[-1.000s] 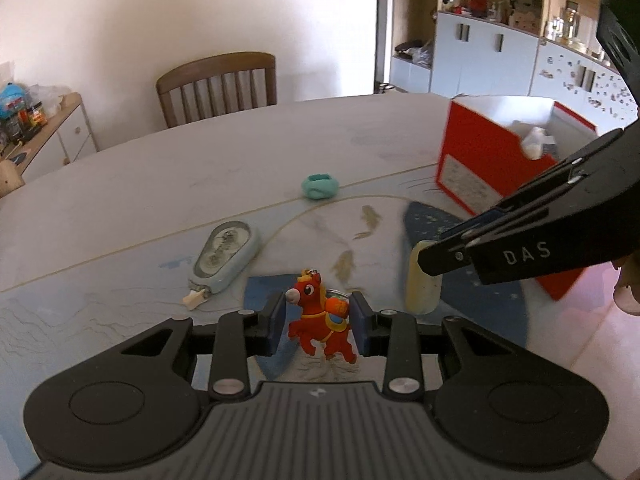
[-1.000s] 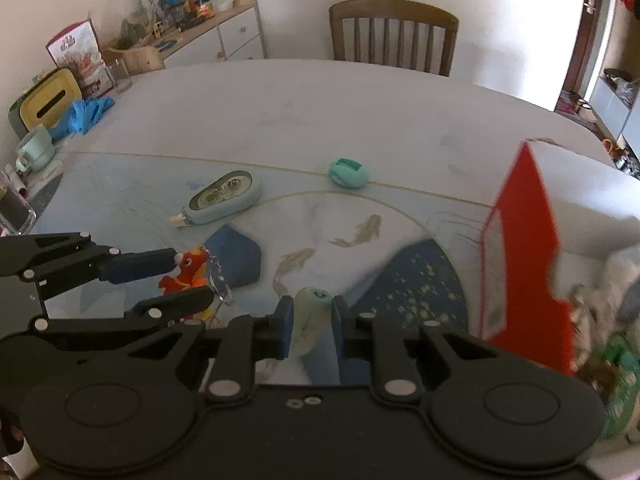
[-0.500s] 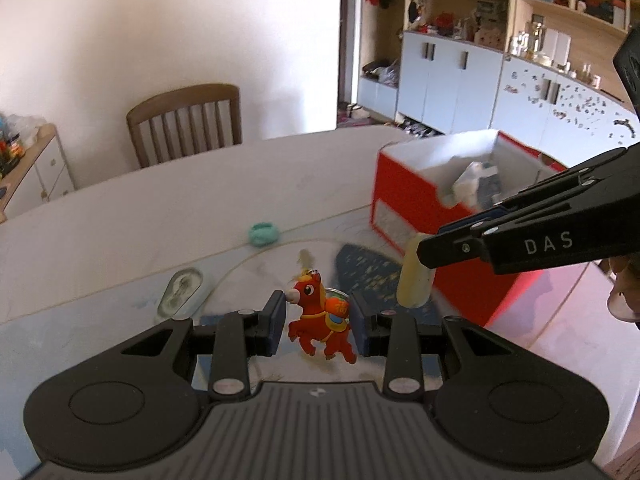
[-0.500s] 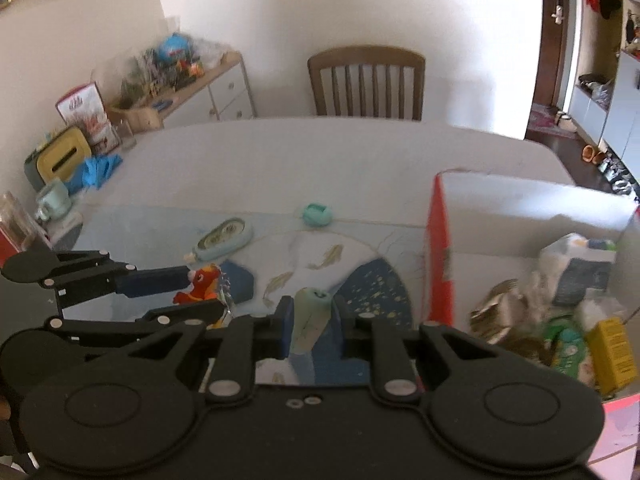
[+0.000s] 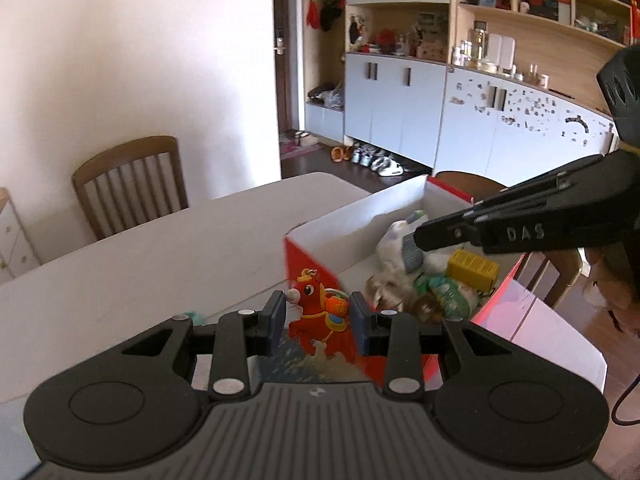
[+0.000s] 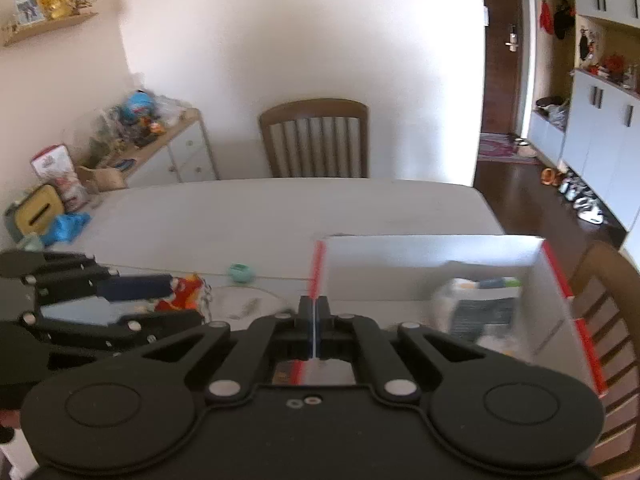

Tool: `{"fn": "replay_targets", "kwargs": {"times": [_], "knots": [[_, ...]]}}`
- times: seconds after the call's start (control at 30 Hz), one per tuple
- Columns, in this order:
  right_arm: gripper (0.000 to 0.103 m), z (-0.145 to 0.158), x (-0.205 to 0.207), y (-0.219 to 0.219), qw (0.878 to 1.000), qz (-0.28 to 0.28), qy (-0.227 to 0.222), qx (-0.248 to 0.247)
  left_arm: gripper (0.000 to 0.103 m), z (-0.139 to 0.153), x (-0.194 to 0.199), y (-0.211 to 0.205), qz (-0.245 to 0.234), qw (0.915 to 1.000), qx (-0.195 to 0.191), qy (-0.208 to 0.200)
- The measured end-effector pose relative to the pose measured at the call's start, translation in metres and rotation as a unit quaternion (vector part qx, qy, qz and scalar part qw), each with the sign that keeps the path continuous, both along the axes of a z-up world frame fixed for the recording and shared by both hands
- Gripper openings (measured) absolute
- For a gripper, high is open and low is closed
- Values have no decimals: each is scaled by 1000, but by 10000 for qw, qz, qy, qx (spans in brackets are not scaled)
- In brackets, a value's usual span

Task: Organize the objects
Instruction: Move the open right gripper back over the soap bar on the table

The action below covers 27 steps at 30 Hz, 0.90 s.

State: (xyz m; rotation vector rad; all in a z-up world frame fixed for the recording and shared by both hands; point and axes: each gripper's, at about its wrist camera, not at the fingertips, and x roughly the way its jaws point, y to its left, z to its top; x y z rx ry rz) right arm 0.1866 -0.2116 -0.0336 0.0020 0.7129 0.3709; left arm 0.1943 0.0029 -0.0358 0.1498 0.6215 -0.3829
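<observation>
My left gripper (image 5: 319,320) is shut on a red toy horse (image 5: 322,322) and holds it in the air beside the near corner of the red and white box (image 5: 310,256). The horse also shows in the right wrist view (image 6: 186,292) between the left gripper's fingers (image 6: 136,286). My right gripper (image 6: 315,312) is shut with its pads together and nothing between them, above the box's left wall (image 6: 318,264). In the left wrist view its fingers (image 5: 452,234) reach over the box. The box holds several packets and a yellow carton (image 5: 472,268).
A small teal object (image 6: 241,273) lies on the white table (image 6: 240,216). A wooden chair (image 6: 316,140) stands at the far side, and another chair (image 6: 608,292) behind the box. A sideboard with clutter (image 6: 132,136) stands at the left.
Both grippers rose and moved right to the box. The pale bottle that my right gripper held is gone from it, and its jaws have closed. The left gripper still holds the horse.
</observation>
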Motion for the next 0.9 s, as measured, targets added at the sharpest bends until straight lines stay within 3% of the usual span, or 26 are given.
{"fn": "replay_targets", "kwargs": {"times": [0.2, 0.47, 0.6, 0.8, 0.9], "knots": [[1, -1, 3, -25, 9999, 65, 81, 92, 34, 1, 15, -16, 198, 9998, -25, 27], [3, -7, 6, -4, 9987, 425, 254, 81, 34, -10, 7, 19, 567, 9980, -110, 240], [13, -11, 11, 18, 9977, 576, 366, 6, 34, -21, -1, 40, 692, 9969, -123, 367], [20, -25, 27, 55, 9960, 663, 599, -45, 34, -33, -8, 71, 836, 9952, -212, 459], [33, -36, 39, 77, 9955, 644, 689, -118, 34, -38, -9, 85, 879, 9945, -249, 505]]}}
